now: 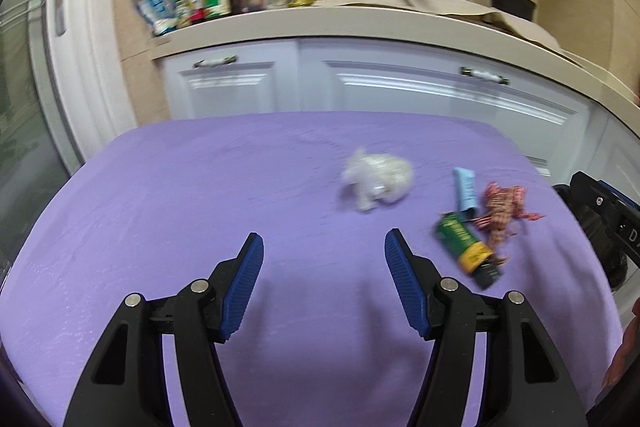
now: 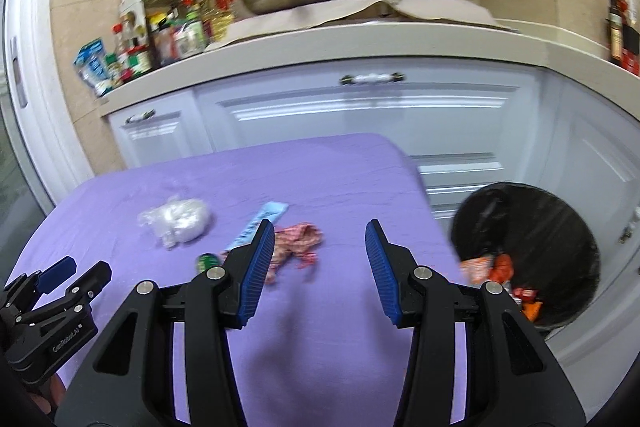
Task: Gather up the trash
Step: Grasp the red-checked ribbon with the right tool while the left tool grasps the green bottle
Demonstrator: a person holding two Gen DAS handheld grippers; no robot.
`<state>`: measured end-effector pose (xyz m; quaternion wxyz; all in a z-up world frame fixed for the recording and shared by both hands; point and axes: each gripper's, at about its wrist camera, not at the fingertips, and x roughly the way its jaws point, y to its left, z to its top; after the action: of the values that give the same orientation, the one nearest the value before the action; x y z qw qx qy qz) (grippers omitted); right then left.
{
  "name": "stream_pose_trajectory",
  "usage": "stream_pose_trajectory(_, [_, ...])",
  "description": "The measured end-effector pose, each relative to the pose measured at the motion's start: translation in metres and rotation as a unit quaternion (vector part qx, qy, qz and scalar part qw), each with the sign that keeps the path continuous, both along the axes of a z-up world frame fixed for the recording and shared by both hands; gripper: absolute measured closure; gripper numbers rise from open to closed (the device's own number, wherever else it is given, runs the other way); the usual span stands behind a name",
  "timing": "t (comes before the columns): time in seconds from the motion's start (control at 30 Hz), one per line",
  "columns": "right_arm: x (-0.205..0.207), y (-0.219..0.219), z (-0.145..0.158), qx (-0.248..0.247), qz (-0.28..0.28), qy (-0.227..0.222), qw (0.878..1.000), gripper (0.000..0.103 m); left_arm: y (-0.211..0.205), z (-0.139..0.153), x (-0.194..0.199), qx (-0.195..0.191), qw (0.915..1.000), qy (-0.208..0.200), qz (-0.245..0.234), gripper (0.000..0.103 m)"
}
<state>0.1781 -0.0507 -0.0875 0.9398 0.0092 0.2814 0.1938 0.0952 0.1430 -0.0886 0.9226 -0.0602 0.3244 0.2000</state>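
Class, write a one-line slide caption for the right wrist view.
Open right gripper above a purple table strewn with wrappers, beside a black trash bin already holding some litter.

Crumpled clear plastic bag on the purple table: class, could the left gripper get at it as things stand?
Probably yes. The left gripper is open, and bare purple table lies between it and the crumpled clear plastic bag; the other litter sits off to the right.

Left gripper [image 1: 324, 247] is showing matte black linkage arms with triangular cutouts, silver pivot screws, and ribbed blue pads [image 1: 245, 287]. Right gripper [image 2: 320, 235] is showing the same build. At lower left of the right wrist view, the left gripper's housing is carrying white "GenRobot.AI" lettering.
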Motion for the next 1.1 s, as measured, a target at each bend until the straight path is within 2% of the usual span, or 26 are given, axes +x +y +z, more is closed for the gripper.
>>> stream_pose_trajectory(0.3, [0.015, 0.055, -0.023, -0.038, 0.022, 0.058, 0.997, 0.057, 0.027, -0.005, -0.014, -0.015, 0.9998, 0.0, 0.014, 0.039])
stream_pose_trajectory(0.5, [0.024, 0.064, -0.04, -0.064, 0.015, 0.093, 0.993, 0.057, 0.029, -0.007, -0.013, -0.026, 0.9996, 0.004, 0.005, 0.039])
stream_pose_trajectory(0.57, [0.026, 0.062, -0.043, -0.063, 0.013, 0.1, 0.993, 0.064, 0.028, -0.008, -0.013, -0.03, 0.9995, 0.004, 0.001, 0.038])
stream_pose_trajectory(0.6, [0.028, 0.06, -0.044, -0.059, 0.015, 0.105, 0.993, 0.077, 0.026, -0.008, -0.012, -0.03, 0.9995, 0.004, 0.0, 0.038])
stream_pose_trajectory(0.63, [0.029, 0.059, -0.044, -0.056, 0.017, 0.107, 0.992, 0.083, 0.025, -0.008, -0.012, -0.03, 0.9995, 0.004, -0.003, 0.037])
stream_pose_trajectory(0.87, [0.026, 0.04, -0.037, -0.05, 0.005, 0.086, 0.995, 0.085, 0.005, -0.008, -0.006, -0.036, 0.9991, 0.004, -0.023, 0.036])
stream_pose_trajectory(1.1, [0.018, 0.004, -0.028, -0.04, -0.006, 0.066, 0.997, 0.085, -0.035, -0.007, 0.009, -0.041, 0.9973, 0.01, -0.06, 0.034])
